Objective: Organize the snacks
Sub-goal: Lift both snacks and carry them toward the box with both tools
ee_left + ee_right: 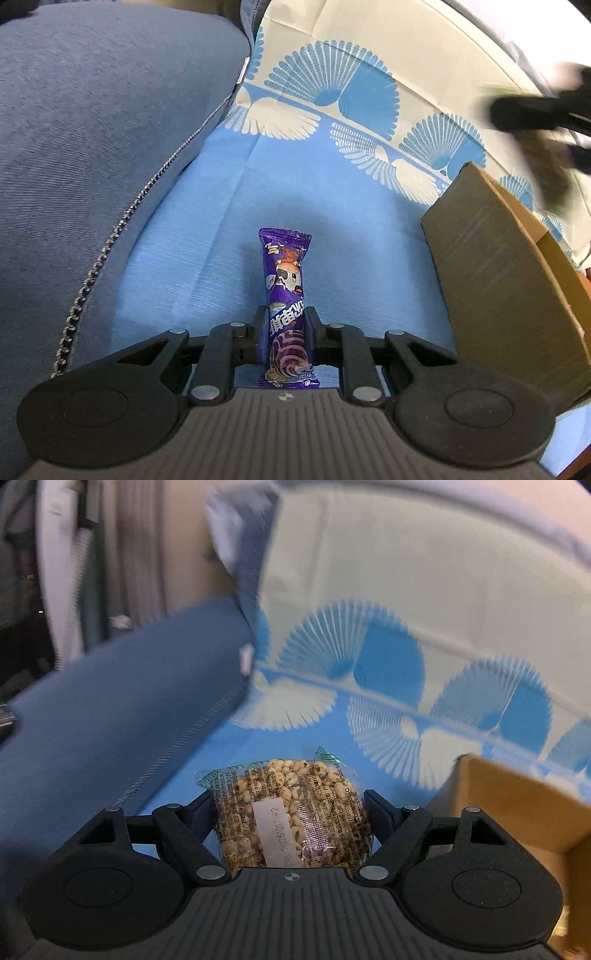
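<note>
The left gripper (286, 332) points forward and downward over the blue patterned cloth (207, 236), and its jaws are narrow, pressing on both sides of a purple snack bar (285, 295) that stands out lengthwise in front of the fingers. Its lower end is cut off by the gripper body. The right gripper (291, 812) also points downward, with jaws set wide, and they grip a clear packet of puffed grain cake (291, 808) at its two sides; the near edge of this packet is hidden by the gripper body. A cardboard box (491, 258) stands at the right, only partly visible in both views. A grey-blue cushion (96, 140) lies at the left. The right view is blurred, and in the left view a dark smeared shape (535, 122) in the upper right cannot be identified.
</note>
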A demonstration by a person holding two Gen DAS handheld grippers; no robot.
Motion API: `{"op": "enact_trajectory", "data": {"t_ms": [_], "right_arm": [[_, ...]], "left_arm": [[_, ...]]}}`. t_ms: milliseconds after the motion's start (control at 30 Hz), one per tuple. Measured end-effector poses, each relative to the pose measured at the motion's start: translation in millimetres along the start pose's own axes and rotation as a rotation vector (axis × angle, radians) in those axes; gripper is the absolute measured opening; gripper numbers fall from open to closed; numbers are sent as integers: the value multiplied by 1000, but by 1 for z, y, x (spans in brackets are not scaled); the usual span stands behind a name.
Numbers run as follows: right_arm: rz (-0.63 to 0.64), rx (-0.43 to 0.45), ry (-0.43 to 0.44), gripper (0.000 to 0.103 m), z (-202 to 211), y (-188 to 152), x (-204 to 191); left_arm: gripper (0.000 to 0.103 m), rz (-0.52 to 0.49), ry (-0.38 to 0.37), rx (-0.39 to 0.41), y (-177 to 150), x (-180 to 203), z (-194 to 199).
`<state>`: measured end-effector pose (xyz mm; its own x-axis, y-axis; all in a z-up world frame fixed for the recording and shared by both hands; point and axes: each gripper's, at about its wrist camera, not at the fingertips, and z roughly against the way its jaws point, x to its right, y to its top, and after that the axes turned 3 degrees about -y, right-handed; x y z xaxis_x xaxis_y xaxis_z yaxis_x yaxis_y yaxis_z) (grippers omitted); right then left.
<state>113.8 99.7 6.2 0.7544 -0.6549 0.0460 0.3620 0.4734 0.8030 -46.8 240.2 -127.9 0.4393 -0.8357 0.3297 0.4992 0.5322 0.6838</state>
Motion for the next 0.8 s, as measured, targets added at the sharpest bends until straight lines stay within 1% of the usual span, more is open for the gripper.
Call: {"op": "enact_trajectory", "data": {"t_ms": [67, 133, 233, 267, 333, 433, 500, 567, 600, 633, 733, 800], "right_arm": [[-1, 42, 15, 82, 44, -13, -2], [-22, 68, 25, 83, 78, -30, -1], [-54, 71, 50, 83, 118, -61, -7], [-54, 76, 54, 83, 129, -73, -12], [-51, 72, 71, 83, 142, -96, -23], [-74, 34, 90, 83, 142, -129, -40], [-83, -21, 106, 83, 133, -149, -51], [-64, -90, 103, 83, 118, -160, -60], [-73, -114, 111, 83, 112, -165, -62], [-83, -139, 116, 83, 105, -169, -62], [-99, -204, 73, 83, 89, -182, -57], [-108, -235, 45, 83, 81, -188, -52]], "left_arm": [[21, 20, -19, -5, 1, -3, 7], [21, 46, -42, -25, 4, -7, 14], [21, 90, -84, -99, 5, -14, 27], [21, 87, -102, -120, 5, -14, 31], [21, 44, -112, -154, 3, -11, 40], [21, -40, -140, -204, -4, -2, 46], [21, -90, -154, -225, -10, 6, 47], [21, -133, -176, -243, -17, 14, 45], [21, -146, -173, -246, -20, 18, 43], [21, -158, -152, -241, -23, 23, 41], [21, -200, -76, -238, -32, 35, 36], [21, -261, -58, -247, -37, 46, 34]]}}
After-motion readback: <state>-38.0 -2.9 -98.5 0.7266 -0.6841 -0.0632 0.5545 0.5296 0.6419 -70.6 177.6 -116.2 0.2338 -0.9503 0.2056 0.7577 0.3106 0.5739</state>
